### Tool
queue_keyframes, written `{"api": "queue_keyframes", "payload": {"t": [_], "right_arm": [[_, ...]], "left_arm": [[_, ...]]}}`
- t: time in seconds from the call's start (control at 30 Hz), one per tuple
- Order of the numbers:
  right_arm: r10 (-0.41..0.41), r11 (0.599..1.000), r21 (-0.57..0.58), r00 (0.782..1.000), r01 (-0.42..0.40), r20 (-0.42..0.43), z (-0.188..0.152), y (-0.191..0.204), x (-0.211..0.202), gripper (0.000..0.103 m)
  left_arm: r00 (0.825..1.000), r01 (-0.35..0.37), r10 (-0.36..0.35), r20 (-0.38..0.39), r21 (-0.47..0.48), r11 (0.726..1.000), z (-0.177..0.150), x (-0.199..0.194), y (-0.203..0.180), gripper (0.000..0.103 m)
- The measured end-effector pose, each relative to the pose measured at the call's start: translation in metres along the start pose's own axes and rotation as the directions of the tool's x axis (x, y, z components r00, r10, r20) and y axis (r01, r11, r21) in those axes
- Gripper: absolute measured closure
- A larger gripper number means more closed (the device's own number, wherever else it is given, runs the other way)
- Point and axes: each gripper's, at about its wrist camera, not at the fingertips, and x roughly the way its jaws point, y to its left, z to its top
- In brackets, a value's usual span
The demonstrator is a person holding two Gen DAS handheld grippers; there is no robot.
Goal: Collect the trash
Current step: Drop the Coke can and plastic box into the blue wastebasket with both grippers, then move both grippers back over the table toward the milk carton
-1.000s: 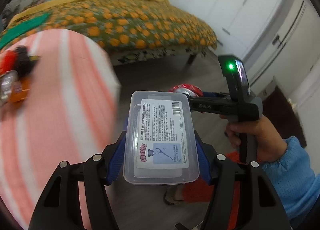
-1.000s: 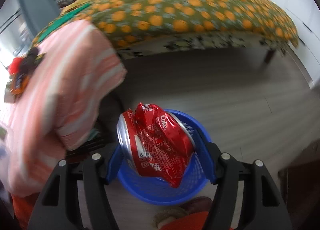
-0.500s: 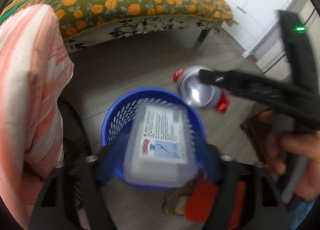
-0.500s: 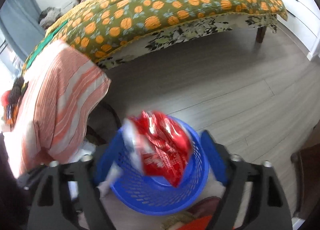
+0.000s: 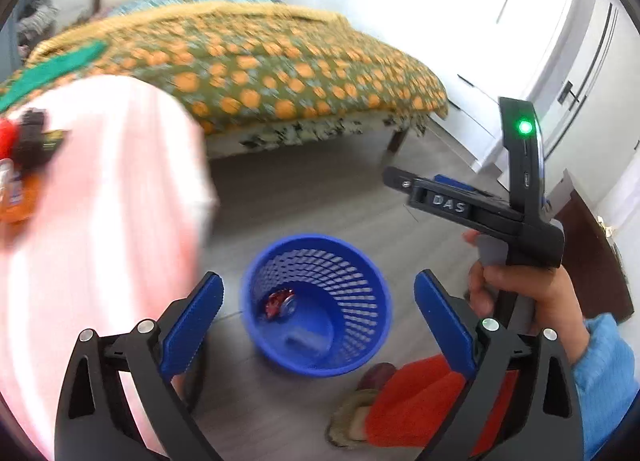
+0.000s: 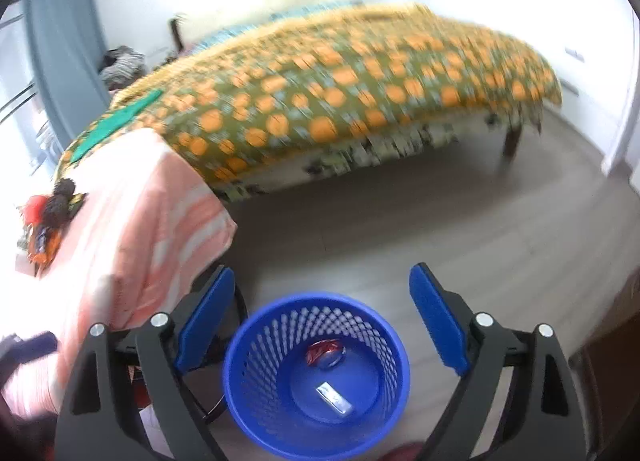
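A blue mesh waste basket (image 5: 368,281) stands on the grey floor; it also shows in the right wrist view (image 6: 256,389). Inside it lie the crushed red cola can (image 5: 278,301) (image 6: 326,353) and the clear plastic box (image 5: 302,341) (image 6: 334,397). My left gripper (image 5: 318,313) is open and empty above the basket. My right gripper (image 6: 320,317) is open and empty above the basket's far rim. In the left wrist view the right gripper (image 5: 460,201) is seen from the side, held by a hand at the right.
A table with a pink striped cloth (image 5: 92,221) (image 6: 132,229) is at the left, with wrappers and small items (image 5: 24,165) (image 6: 44,221) on it. A bed with an orange-dotted cover (image 5: 260,73) (image 6: 340,93) lies behind. White cupboards (image 5: 540,41) stand right.
Both grippers opened and let go: the plastic box and the crushed can dropped into the blue basket. Both grippers have lifted and tilted up from the basket.
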Motion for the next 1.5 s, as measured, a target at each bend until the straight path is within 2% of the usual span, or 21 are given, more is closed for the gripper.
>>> {"api": "queue_keyframes", "payload": {"t": [0.13,0.23,0.37,0.53,0.63,0.7,0.83,0.9,0.97,1.03,1.07,1.13,1.17,1.23,1.3,1.33,1.5], "right_arm": [[0.019,0.995,-0.098,0.997,-0.012,0.073,-0.003,0.041,-0.018,0.014],[0.074,0.984,-0.17,0.993,-0.057,0.095,-0.009,0.084,-0.027,0.014],[0.174,0.96,-0.231,0.983,-0.156,0.062,-0.026,0.142,-0.03,0.014],[0.28,0.892,-0.362,0.959,-0.271,-0.029,-0.06,0.233,-0.031,0.014],[0.299,0.859,-0.417,0.953,-0.295,-0.059,-0.076,0.265,-0.03,0.014],[0.313,0.845,-0.434,0.947,-0.312,-0.071,-0.084,0.28,-0.029,0.014],[0.342,0.825,-0.456,0.937,-0.334,-0.069,-0.092,0.291,-0.032,0.014],[0.353,0.814,-0.472,0.934,-0.337,-0.058,-0.095,0.293,-0.035,0.014],[0.357,0.811,-0.48,0.933,-0.336,-0.05,-0.096,0.293,-0.036,0.014],[0.357,0.812,-0.478,0.933,-0.336,-0.048,-0.098,0.291,-0.038,0.014],[0.356,0.813,-0.477,0.933,-0.334,-0.047,-0.098,0.29,-0.039,0.014],[0.356,0.817,-0.472,0.934,-0.331,-0.04,-0.098,0.284,-0.041,0.014],[0.356,0.818,-0.471,0.934,-0.331,-0.038,-0.097,0.283,-0.041,0.014],[0.359,0.821,-0.463,0.933,-0.335,-0.038,-0.095,0.28,-0.038,0.014],[0.366,0.823,-0.452,0.93,-0.345,-0.043,-0.095,0.279,-0.037,0.014],[0.37,0.822,-0.449,0.928,-0.35,-0.046,-0.094,0.279,-0.036,0.014],[0.377,0.809,-0.467,0.925,-0.356,-0.053,-0.1,0.285,-0.037,0.014]], "left_arm": [[0.993,-0.119,0.12,0.011,-0.055,0.991,-0.025,-0.04,0.041,0.007],[0.98,-0.194,0.198,0.014,-0.128,0.973,-0.043,-0.066,0.082,0.007],[0.956,-0.281,0.293,0.017,-0.227,0.932,-0.059,-0.096,0.134,0.007],[0.927,-0.342,0.373,0.029,-0.335,0.878,-0.064,-0.12,0.19,0.007],[0.914,-0.356,0.401,0.056,-0.358,0.863,-0.055,-0.137,0.212,0.007],[0.894,-0.384,0.441,0.081,-0.371,0.846,-0.035,-0.141,0.221,0.007],[0.871,-0.406,0.479,0.107,-0.39,0.826,0.006,-0.133,0.236,0.006],[0.858,-0.443,0.507,0.086,-0.378,0.813,0.023,-0.119,0.242,0.006],[0.834,-0.502,0.552,0.029,-0.377,0.779,0.031,-0.099,0.253,0.006],[0.821,-0.53,0.57,-0.024,-0.401,0.747,0.032,-0.09,0.27,0.006],[0.819,-0.534,0.573,-0.039,-0.418,0.735,0.028,-0.093,0.277,0.006],[0.836,-0.495,0.548,-0.03,-0.47,0.73,0.014,-0.107,0.29,0.006],[0.839,-0.487,0.544,-0.029,-0.487,0.725,0.007,-0.114,0.294,0.006],[0.83,-0.491,0.557,-0.031,-0.515,0.703,-0.011,-0.133,0.303,0.006],[0.83,-0.487,0.557,-0.035,-0.533,0.692,-0.022,-0.144,0.311,0.006],[0.835,-0.477,0.549,-0.034,-0.542,0.692,-0.025,-0.148,0.314,0.006],[0.88,-0.378,0.475,0.025,-0.569,0.73,-0.011,-0.146,0.315,0.006]]}}
